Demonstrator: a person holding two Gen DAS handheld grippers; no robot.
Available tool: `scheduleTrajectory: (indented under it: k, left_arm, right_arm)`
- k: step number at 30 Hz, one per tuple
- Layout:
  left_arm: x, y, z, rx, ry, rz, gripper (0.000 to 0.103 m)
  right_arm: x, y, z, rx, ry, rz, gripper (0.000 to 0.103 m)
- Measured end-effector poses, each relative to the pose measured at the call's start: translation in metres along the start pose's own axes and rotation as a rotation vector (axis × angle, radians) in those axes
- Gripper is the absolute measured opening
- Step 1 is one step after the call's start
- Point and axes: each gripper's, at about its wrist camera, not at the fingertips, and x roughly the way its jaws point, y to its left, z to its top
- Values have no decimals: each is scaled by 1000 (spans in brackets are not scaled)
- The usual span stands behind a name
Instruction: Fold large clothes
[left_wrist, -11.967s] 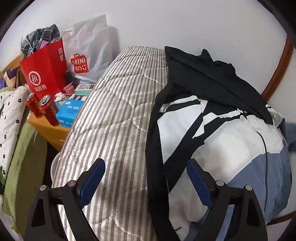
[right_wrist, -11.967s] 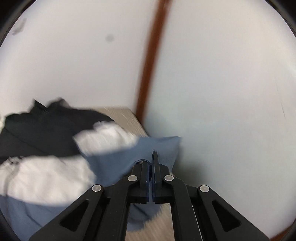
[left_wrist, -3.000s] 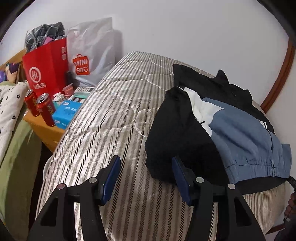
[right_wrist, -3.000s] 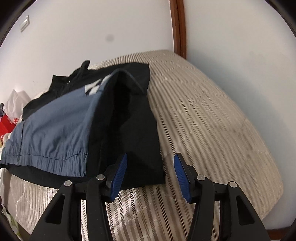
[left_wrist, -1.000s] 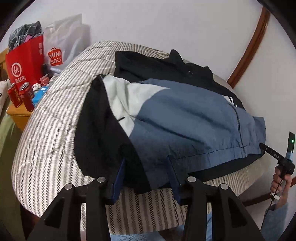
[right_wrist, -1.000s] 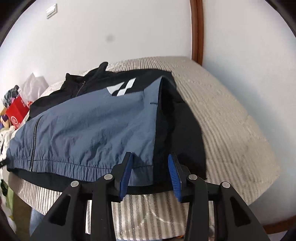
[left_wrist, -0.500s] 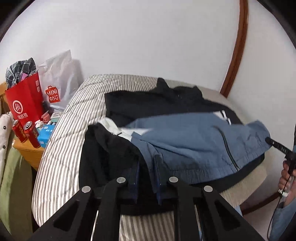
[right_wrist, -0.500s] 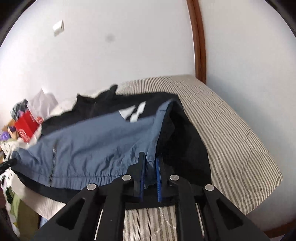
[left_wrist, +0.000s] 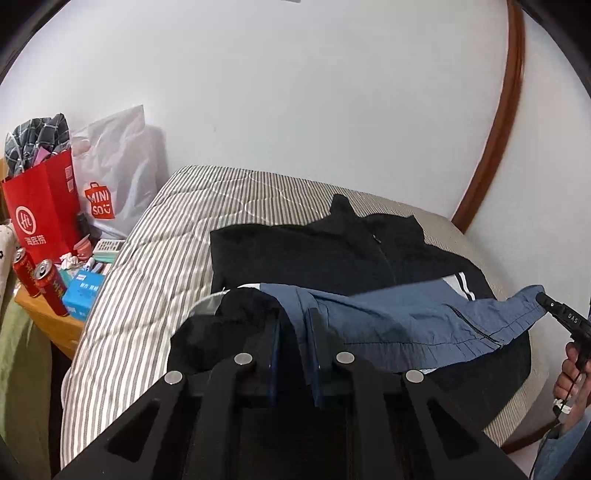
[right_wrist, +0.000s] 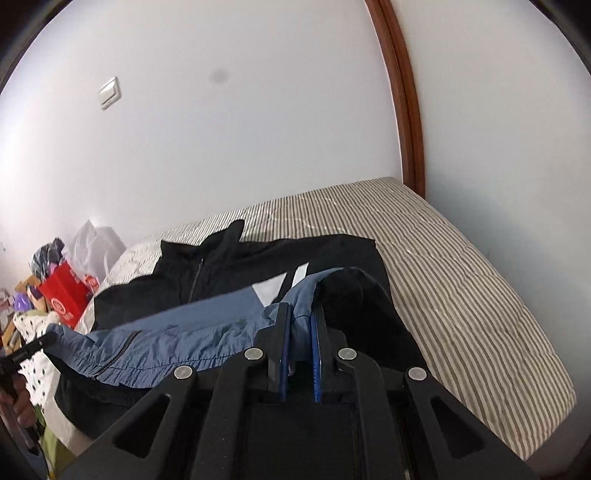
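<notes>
Across the striped bed (left_wrist: 155, 280) lies the jacket (left_wrist: 332, 254), black collar toward the white wall; my left tool (left_wrist: 293, 332) is clamped on its blue hem at one corner, my right tool (right_wrist: 300, 332) clamped on the hem's other corner, both lifting it off the quilt; beside the bed a wooden nightstand (left_wrist: 48, 321) carries red cans (left_wrist: 50, 286), a red bag (left_wrist: 40, 214) and a white bag (left_wrist: 114, 173); brown trim (right_wrist: 404, 99) runs up the wall.

White walls (left_wrist: 295, 92), brown wood trim (right_wrist: 404, 110) — striped bed (right_wrist: 461, 266), wooden nightstand (left_wrist: 48, 321).
</notes>
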Motion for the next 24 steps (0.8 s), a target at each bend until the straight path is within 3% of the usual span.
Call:
scheduleTrajectory:
  k: [6,15,17,18,22,24]
  left_arm:
    - [33,5,26,-1,25,-5,13]
    - [88,16,47,-40,128,-29,18]
    - [94,16,50,-46,155,-30,23]
    - [94,15,51,-39,161,-47,31]
    - [63,5,53,12,47,-130,63]
    - [47,0,51,52,2,-150,63]
  right_arm:
    - [38,2,25,5,21,-10,10]
    - [105,-6,44,36,84,-54,12]
    - [112,-10,47,50,92,-64,20]
    - [112,-11,49,50,89,-65,23]
    - [88,-4,58,0,5,-82,30]
    - [72,5,59,-54,-32,-80,39]
